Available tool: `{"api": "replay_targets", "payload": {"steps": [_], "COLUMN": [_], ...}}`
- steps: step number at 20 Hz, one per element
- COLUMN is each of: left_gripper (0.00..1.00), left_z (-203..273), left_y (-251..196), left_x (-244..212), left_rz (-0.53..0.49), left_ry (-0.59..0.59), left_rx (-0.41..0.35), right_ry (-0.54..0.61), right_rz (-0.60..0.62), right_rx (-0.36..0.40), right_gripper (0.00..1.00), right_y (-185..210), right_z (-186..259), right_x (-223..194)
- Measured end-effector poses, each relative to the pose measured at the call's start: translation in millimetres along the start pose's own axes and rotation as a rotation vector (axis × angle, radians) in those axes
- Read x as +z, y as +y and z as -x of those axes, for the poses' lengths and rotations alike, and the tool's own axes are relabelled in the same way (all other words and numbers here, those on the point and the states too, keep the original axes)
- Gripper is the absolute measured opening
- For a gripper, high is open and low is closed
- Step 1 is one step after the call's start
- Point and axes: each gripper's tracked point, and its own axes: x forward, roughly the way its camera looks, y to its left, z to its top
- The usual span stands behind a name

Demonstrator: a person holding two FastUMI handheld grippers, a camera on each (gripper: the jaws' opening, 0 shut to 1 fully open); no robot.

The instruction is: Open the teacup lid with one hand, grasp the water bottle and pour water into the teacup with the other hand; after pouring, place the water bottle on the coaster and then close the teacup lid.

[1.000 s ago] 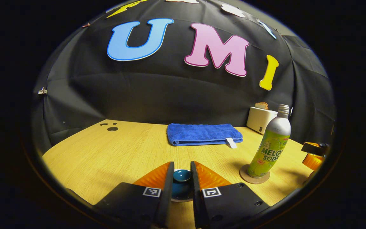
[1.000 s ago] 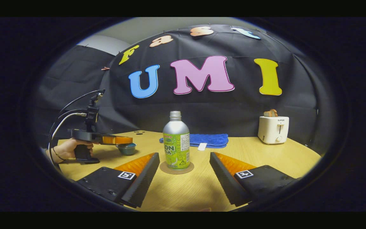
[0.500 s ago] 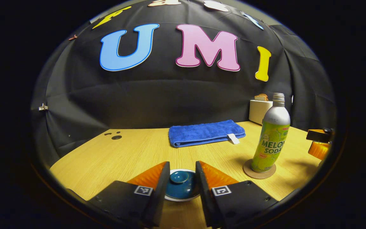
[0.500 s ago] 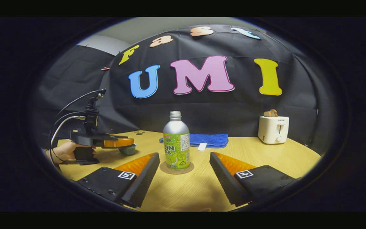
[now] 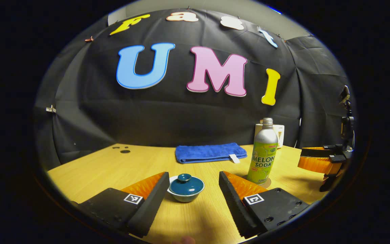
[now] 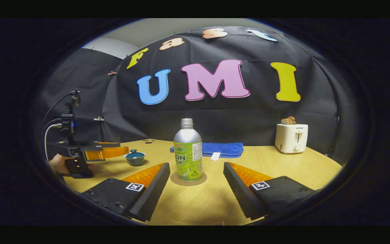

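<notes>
Left gripper [image 5: 191, 184] backed off; water bottle [image 5: 262, 152] seemingly upright.

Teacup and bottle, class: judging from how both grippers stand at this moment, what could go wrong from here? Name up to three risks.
1. The teacup lies just ahead of the open left gripper; a sideways sweep could knock its lid off.
2. The water bottle is tall and narrow on a small coaster; a nudge from the open right gripper might topple it.
3. A fallen bottle could roll towards the blue towel.
</notes>
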Motion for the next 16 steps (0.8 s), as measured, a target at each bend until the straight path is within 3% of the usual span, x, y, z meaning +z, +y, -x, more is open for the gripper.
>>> {"api": "replay_targets", "payload": {"steps": [16], "left_gripper": [0.95], "left_z": [12], "left_y": [-12], "left_x": [-1], "left_rz": [-0.069], "left_ry": [-0.007], "left_rx": [-0.013], "right_ry": [0.001], "right_rz": [0.0], "right_rx": [-0.024], "right_gripper": [0.98], "right_y": [-3], "right_z": [0], "right_x": [0]}}
